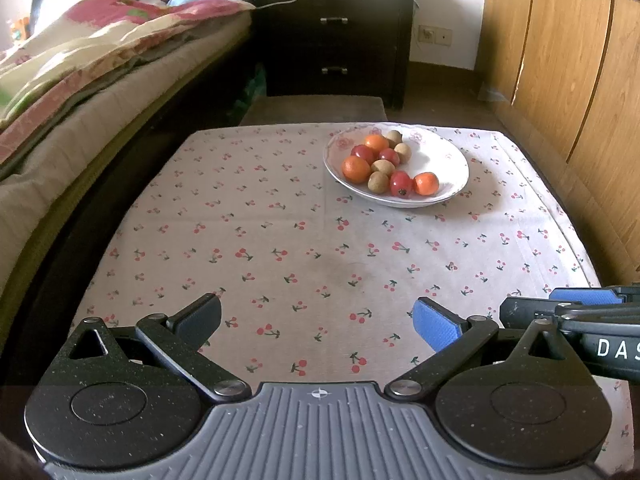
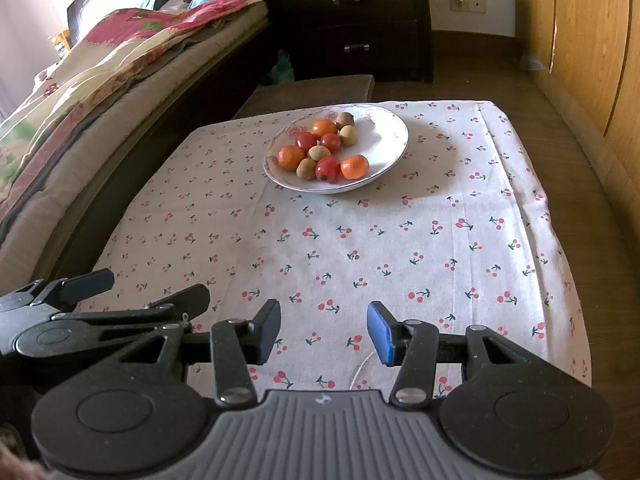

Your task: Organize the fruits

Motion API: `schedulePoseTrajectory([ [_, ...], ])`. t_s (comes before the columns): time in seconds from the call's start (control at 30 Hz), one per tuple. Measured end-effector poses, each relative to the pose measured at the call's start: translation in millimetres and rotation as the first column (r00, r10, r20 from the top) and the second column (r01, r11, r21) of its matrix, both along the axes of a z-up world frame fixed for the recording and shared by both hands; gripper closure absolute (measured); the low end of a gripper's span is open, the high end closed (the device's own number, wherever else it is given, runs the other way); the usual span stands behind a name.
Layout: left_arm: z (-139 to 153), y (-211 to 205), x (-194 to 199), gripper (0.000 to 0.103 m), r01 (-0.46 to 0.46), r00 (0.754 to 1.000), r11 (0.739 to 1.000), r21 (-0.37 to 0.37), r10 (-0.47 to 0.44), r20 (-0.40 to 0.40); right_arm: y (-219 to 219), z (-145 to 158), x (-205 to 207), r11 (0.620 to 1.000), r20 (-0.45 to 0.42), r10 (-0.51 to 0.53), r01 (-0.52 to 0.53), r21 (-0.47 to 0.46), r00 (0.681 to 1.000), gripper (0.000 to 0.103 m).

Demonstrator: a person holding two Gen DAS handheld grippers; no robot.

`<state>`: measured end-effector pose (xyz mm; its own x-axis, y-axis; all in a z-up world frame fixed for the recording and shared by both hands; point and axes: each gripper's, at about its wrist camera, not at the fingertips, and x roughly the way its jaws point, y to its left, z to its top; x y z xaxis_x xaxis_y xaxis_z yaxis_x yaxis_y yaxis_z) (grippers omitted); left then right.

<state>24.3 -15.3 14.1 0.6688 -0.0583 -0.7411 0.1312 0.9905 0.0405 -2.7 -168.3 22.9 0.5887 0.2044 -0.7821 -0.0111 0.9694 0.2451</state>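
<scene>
Fruits [image 2: 320, 152] piled in plate [image 2: 384, 136] near far table edge; both tongs [image 1: 318, 322] [image 2: 324, 330] spread, empty.

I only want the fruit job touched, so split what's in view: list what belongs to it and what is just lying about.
Belongs to the job:
- white plate
- oranges
- red fruits
- brown fruits
- left tool, open
- right tool, open

Just lying about:
- cherry-print tablecloth
- bed quilt
- dark nightstand
- wooden wardrobe
</scene>
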Motion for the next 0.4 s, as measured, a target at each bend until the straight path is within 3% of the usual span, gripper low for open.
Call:
schedulePoseTrajectory([
  [0.4,0.9,-0.4,-1.8,0.000,-0.005,1.000,1.000,0.014,0.005,0.012,0.5,-0.8,-0.6,1.000,-0.002,0.001,-0.001,0.000,1.000,0.054],
])
